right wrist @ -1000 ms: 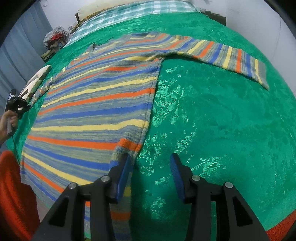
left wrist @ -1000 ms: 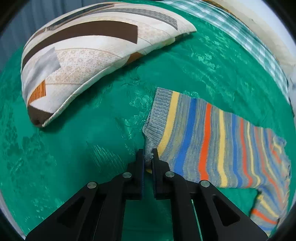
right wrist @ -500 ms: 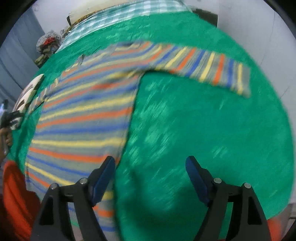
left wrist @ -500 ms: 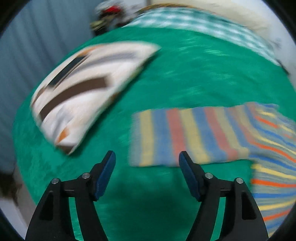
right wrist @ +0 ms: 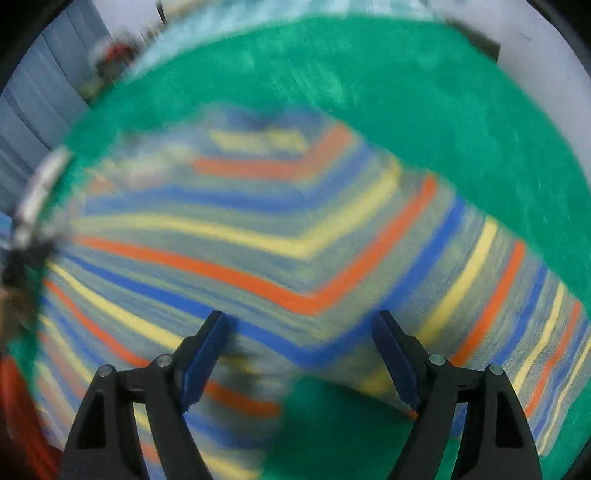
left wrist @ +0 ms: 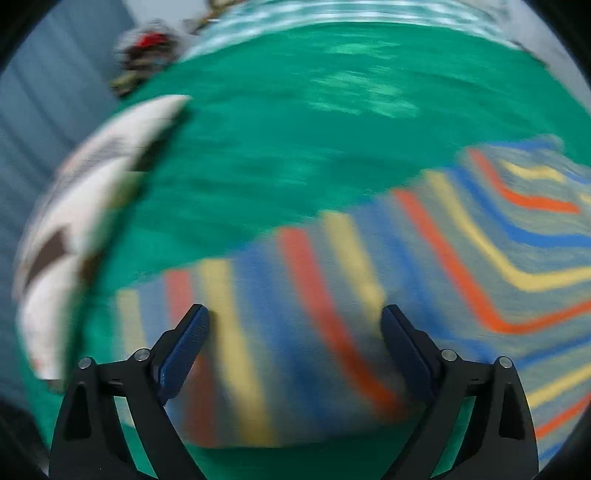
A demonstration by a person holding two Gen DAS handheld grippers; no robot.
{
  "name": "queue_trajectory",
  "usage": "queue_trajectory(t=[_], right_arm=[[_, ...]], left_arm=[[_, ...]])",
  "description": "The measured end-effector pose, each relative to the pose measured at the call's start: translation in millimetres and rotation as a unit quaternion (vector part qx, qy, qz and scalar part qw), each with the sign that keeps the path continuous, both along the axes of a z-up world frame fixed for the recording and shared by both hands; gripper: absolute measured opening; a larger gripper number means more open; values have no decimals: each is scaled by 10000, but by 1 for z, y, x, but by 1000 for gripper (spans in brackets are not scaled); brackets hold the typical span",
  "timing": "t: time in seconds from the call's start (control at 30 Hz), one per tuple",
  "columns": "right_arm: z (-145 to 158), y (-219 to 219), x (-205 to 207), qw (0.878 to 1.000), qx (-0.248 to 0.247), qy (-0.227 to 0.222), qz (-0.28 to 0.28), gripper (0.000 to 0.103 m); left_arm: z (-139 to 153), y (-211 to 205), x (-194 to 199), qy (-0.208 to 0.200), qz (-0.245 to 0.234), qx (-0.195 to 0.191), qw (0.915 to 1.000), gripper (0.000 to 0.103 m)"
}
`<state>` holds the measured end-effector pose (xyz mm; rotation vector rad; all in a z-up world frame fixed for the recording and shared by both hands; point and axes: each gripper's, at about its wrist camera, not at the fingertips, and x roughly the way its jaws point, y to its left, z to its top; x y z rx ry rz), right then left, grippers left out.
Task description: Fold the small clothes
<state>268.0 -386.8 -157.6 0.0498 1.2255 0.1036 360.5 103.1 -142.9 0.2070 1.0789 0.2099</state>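
A small striped sweater in grey, blue, orange and yellow lies spread flat on a green bedspread. In the left wrist view its left sleeve runs across the lower middle. My left gripper is open and empty, with its jaws wide over that sleeve. In the right wrist view the sweater body and right sleeve fill the middle. My right gripper is open and empty above the armpit area. Both views are blurred by motion.
A patterned white and brown pillow lies at the left on the green bedspread. A checked cloth and a dark bundle lie at the far edge. A wall stands on the right.
My left gripper has let go of the sleeve cuff, opened wide and moved over the sleeve. My right gripper has opened wider and moved up from the hem toward the armpit.
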Motion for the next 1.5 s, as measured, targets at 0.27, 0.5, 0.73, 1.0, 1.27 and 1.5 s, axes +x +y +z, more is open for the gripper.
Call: queue_trajectory(t=[0.27, 0.5, 0.73, 1.0, 1.27, 1.5], right_arm=[[43, 20, 45, 9973, 377, -508, 372, 79], [-5, 46, 88, 9982, -244, -467, 303, 80], [40, 65, 12, 9950, -329, -646, 692, 80], [7, 165, -156, 9787, 202, 322, 2017, 81], [-27, 155, -260, 9863, -677, 898, 1204, 95], [-26, 150, -268, 9816, -785, 1303, 1155, 95]], left_arm=[[23, -76, 16, -93, -1299, -1293, 9830, 95], [-6, -78, 30, 69, -703, -754, 9946, 102], [43, -83, -81, -91, -1646, -977, 9815, 100], [-1, -121, -270, 1155, -2562, -535, 9582, 99], [-5, -103, -311, 1625, -1980, -419, 9657, 100], [3, -110, -353, 2007, -2043, -144, 9580, 98]])
